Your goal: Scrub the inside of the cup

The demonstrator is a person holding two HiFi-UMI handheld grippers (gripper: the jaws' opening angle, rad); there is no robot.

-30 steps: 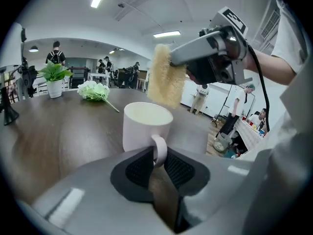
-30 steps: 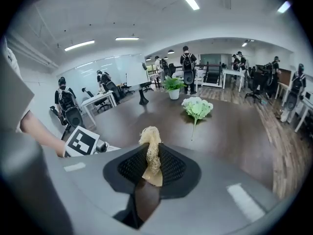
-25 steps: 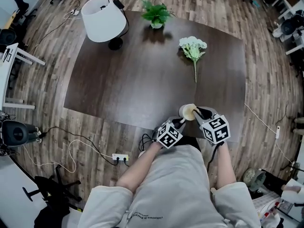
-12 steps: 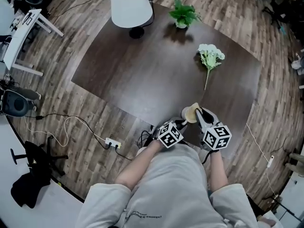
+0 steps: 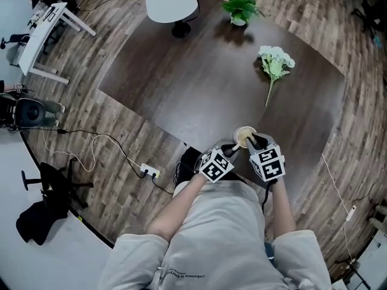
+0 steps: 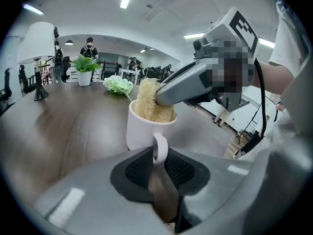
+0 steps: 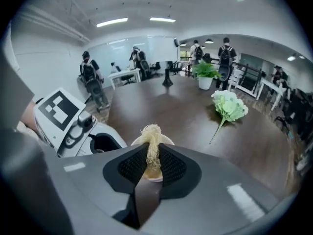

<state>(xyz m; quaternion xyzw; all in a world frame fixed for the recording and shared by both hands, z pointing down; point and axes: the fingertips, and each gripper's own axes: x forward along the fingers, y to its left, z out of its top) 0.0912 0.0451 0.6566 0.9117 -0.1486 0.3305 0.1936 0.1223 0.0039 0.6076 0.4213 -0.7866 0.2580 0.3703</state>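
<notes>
Left gripper: nearest me, at 7 o'clock of the cup, jaws drawn narrow and clamped on the cup's handle
Right gripper: just beside the left one, at 5 o'clock of the cup, jaws pinched tight on a tuft of the scrubber, tips reaching down over the cup's mouth
Cup: white, upright, standing on the table right at its near edge, handle turned back towards the person
Scrubber: pale, fibrous wad stuffed into the cup, filling its mouth and standing up above the rim
Table: dark wood top, the person pressed up against its near side
Power strip: on the plank floor at 8 o'clock of the cup, a white cable looping away from it
Flowers: white bunch lying flat on the table at 1 o'clock of the cup, well apart from it, stem pointing back this way
Plant: small green potted one at 12 o'clock, by the far edge
Lamp: white shade on a dark base, at 11 o'clock, on the far corner
</notes>
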